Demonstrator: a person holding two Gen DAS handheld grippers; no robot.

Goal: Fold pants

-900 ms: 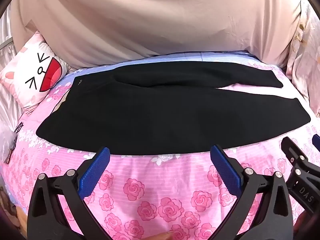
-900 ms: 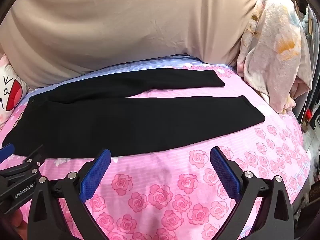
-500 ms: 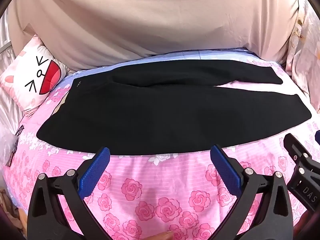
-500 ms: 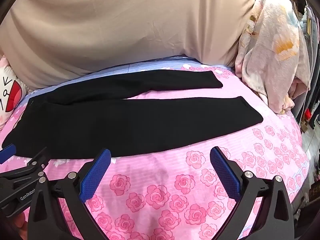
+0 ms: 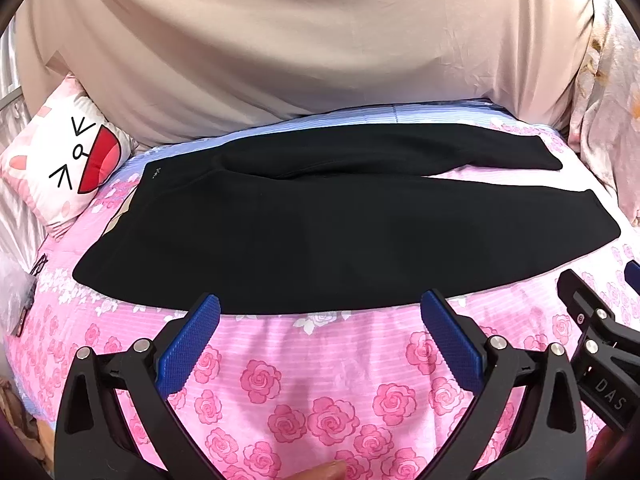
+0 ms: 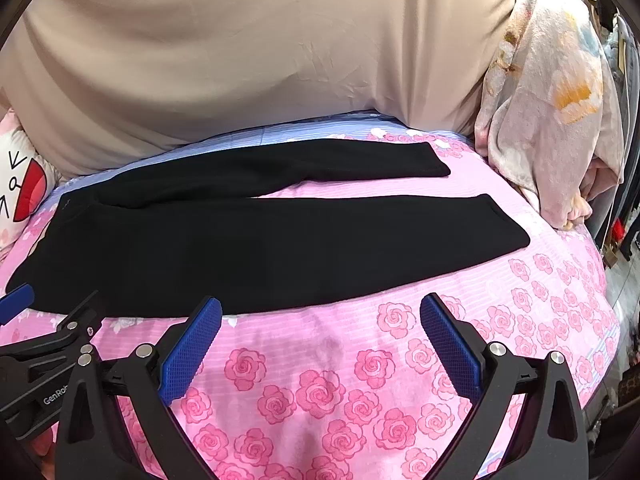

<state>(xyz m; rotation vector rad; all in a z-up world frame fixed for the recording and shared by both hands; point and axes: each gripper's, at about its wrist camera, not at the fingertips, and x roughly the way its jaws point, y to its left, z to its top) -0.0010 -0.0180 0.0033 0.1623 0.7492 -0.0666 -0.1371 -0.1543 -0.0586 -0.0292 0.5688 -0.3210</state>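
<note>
While the soft, limp pants [image 5: 320, 240] are lying flat, both tongs [image 5: 320, 334] [image 6: 320, 334] are being held released; hems should be gripped.

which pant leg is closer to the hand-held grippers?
The near leg, the longer-looking one lying toward the camera, its hem at the right. The far leg lies beyond it by the beige backdrop, with a strip of pink sheet between them.

pants [image 5: 320, 240] | black | flat, unfolded | legs apart, pointing right | on bed
</note>
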